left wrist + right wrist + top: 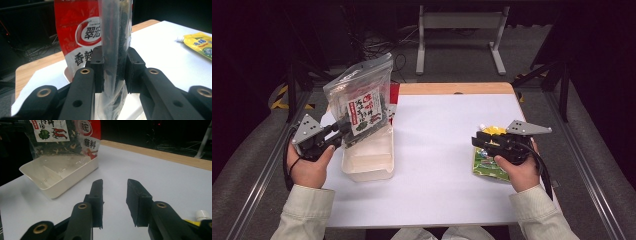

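My left gripper is shut on a clear zip bag of dark dried goods with a white and red label, held upright over the white plastic tub. In the left gripper view the bag is pinched edge-on between the two black pads. A red packet stands behind it at the tub's far end. My right gripper stands open at the table's right, hovering over a yellow-green pouch; nothing sits between its pads.
The white tabletop has a wooden strip along its far edge. A white frame stand and cables lie on the dark floor beyond. The pouch's white cap lies by my right jaw.
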`<state>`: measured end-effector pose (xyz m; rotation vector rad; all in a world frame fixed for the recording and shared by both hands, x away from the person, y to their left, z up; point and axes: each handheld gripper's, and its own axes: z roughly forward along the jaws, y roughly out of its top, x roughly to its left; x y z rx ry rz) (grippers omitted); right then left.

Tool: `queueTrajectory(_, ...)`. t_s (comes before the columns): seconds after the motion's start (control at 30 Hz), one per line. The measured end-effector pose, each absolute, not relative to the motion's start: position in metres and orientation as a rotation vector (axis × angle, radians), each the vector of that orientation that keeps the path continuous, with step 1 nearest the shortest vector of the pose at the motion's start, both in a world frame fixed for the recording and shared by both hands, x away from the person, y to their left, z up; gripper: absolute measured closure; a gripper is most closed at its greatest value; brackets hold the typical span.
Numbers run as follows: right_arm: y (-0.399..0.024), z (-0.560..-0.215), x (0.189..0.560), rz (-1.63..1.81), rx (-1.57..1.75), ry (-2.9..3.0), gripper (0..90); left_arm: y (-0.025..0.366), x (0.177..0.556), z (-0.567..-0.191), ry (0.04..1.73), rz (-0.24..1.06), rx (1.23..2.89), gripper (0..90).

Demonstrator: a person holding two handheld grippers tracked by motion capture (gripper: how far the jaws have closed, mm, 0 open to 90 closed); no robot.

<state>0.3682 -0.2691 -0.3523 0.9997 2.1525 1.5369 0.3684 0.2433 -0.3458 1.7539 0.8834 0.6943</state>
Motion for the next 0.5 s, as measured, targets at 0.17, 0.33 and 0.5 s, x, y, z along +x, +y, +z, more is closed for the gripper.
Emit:
queueTrajectory(0.17, -0.269, -0.352, 0.368, 1.547, 0.995, 2.155, 65.9, 0.245, 0.370, -0.353, 0.878, 0.686, 1.761, 72.9)
queueTrajectory(0.33, -0.268, -0.352, 0.367, 1.547, 0.996, 2.159, 65.6, 0.246, 0.372, -0.358, 0.878, 0.674, 1.780, 72.8)
queueTrajectory(0.5, -0.270, -0.351, 0.366, 1.552, 0.997, 2.151, 65.2, 0.245, 0.375, -0.365, 0.870, 0.654, 1.778, 72.8)
